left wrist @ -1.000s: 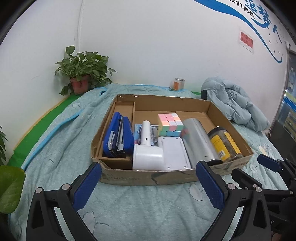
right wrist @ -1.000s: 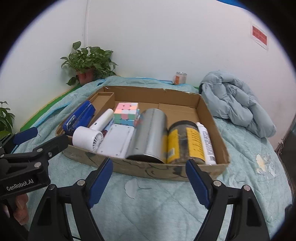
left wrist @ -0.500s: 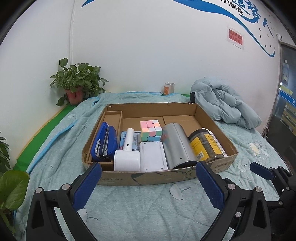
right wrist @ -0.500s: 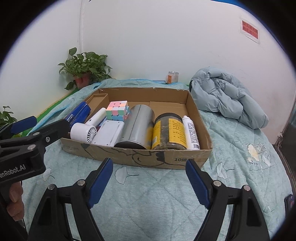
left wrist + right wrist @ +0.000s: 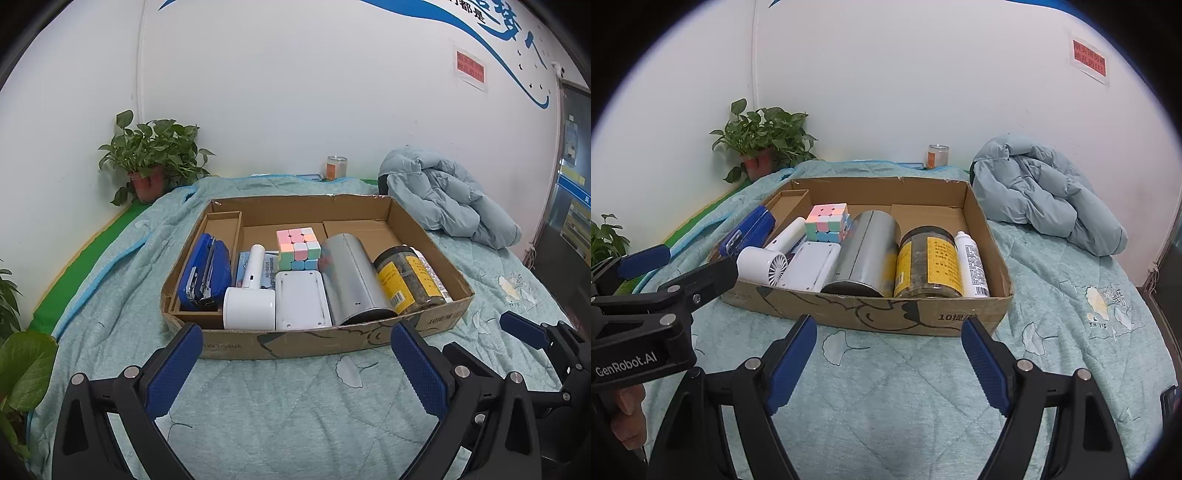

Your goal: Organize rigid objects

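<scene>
Both sets of jaws apart and empty: left gripper [image 5: 295, 365] and right gripper [image 5: 888, 354] poised over bare quilt [image 5: 280, 402], nothing between the pads.

Straight ahead of both, beyond the fingertips: cardboard box [image 5: 317, 341], shallow, already packed in a row. From the left gripper's view, ahead of its left finger, blue stapler [image 5: 205, 271] in a narrow side compartment. Between the two fingers' lines, white handheld fan [image 5: 251, 295], white flat device [image 5: 301, 299] and pastel puzzle cube [image 5: 298, 248] further back. Ahead of the right finger, metal cylinder [image 5: 351, 278] lying on its side, then yellow-labelled jar [image 5: 408, 278], then white bottle [image 5: 971, 264] against the box wall.

Likely handling, judged from looks alone: cylinder smooth and round, prone to roll and slip, best pinched across its middle. Jar probably the heaviest and possibly breakable; grip across the body, not the lid. Fan and bottle light; take by handle or mid-length. Cube stiff, flat-faced, easy to clamp square. Box walls thin and bendable; better gripped at a corner.
</scene>
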`<state>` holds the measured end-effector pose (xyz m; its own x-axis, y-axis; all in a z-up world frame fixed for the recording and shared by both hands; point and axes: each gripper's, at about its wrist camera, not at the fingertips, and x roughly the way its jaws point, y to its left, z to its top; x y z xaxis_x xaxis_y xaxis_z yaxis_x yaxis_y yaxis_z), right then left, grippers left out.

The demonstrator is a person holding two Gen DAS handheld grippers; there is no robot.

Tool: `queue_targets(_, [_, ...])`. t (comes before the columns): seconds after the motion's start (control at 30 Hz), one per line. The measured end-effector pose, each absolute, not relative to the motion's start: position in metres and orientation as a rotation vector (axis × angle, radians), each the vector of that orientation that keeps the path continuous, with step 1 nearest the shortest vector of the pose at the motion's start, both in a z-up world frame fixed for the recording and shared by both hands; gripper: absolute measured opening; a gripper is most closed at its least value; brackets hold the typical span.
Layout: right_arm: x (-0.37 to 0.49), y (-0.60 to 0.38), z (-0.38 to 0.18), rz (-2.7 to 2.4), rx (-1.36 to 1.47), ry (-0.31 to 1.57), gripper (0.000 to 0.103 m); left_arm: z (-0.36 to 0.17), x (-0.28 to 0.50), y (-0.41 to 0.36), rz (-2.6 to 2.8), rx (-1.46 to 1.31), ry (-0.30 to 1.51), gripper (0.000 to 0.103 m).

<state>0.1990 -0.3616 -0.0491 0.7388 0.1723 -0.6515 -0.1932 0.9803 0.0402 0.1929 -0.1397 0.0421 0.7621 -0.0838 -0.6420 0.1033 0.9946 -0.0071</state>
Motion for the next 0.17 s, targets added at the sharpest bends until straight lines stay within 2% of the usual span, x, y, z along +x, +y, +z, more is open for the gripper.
queue_targets(0.17, [0.2015,-0.3606,-0.0478,0.202,-0.034,0.706,0.081,0.0404,0.1965,-0.1364,-0.115,0.046,0.682,0.102])
